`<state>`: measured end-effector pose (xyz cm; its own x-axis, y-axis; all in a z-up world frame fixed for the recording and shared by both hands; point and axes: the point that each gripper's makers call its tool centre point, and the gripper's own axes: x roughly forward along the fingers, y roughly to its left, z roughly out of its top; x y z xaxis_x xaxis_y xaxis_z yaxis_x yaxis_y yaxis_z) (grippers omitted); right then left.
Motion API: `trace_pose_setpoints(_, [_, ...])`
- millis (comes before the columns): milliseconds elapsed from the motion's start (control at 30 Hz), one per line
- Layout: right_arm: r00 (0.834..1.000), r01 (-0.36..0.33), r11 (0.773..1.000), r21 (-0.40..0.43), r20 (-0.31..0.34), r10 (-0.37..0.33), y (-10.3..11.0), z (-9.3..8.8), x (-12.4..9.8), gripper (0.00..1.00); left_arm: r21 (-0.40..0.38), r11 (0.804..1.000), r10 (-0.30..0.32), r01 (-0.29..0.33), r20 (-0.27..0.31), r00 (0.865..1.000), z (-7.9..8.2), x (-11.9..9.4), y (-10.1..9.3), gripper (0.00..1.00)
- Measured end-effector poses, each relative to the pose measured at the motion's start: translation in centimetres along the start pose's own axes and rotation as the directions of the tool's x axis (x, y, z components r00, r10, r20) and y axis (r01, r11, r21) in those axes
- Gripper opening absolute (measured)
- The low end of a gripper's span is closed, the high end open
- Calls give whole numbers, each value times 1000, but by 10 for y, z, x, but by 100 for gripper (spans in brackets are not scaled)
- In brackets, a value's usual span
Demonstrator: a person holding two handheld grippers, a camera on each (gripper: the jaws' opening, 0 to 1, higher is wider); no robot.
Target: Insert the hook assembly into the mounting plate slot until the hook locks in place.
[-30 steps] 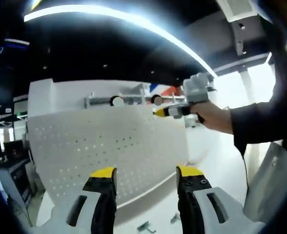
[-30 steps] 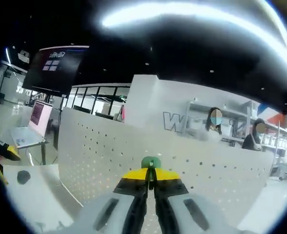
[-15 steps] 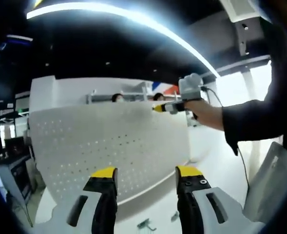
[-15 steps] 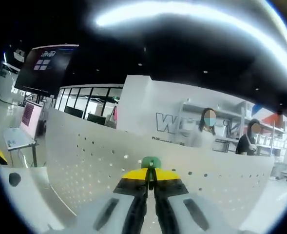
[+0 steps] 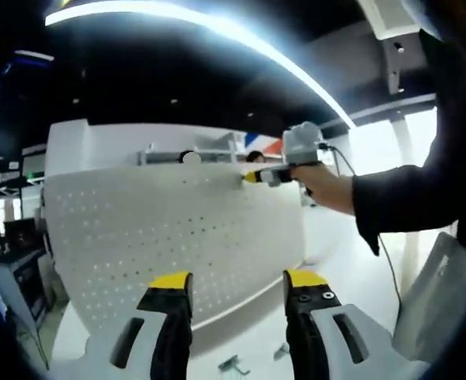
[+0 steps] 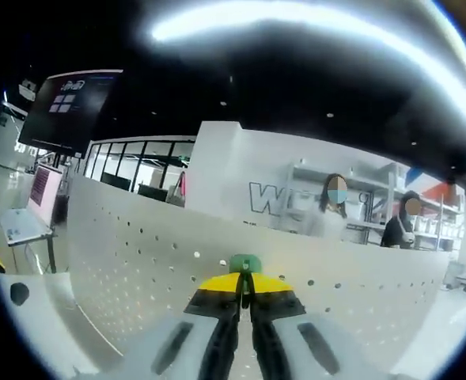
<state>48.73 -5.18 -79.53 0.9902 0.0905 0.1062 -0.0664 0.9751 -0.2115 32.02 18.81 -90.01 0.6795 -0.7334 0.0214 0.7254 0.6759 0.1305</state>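
Note:
A white perforated mounting plate (image 5: 169,229) stands upright on the table, also spanning the right gripper view (image 6: 138,261). My left gripper (image 5: 236,279) is open in front of it, yellow-tipped fingers (image 5: 172,280) apart with nothing between them. My right gripper (image 6: 244,283) is shut on a small green hook piece (image 6: 245,263), held close to the plate near its upper edge. In the left gripper view the right gripper (image 5: 252,177) comes in from the right, held by a hand in a dark sleeve (image 5: 407,198), its yellow tip against the plate's upper right part.
Small metal hooks (image 5: 234,366) lie on the white table (image 5: 351,269) below the plate. Two people (image 6: 335,207) stand behind the plate by shelving. A dark screen (image 6: 62,107) hangs at upper left, and a laptop (image 6: 23,226) sits at far left.
The right gripper with the green hook piece has moved closer to the plate's upper edge and slightly left in the left gripper view. The left gripper stays open and steady.

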Motion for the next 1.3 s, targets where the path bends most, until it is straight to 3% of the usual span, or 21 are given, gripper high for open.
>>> trace_pose_setpoints(1300, [999, 49, 999, 23, -12, -49, -1, -10, 3, 1, -22, 1000, -6, 6, 6, 1000, -1, 0, 2, 44])
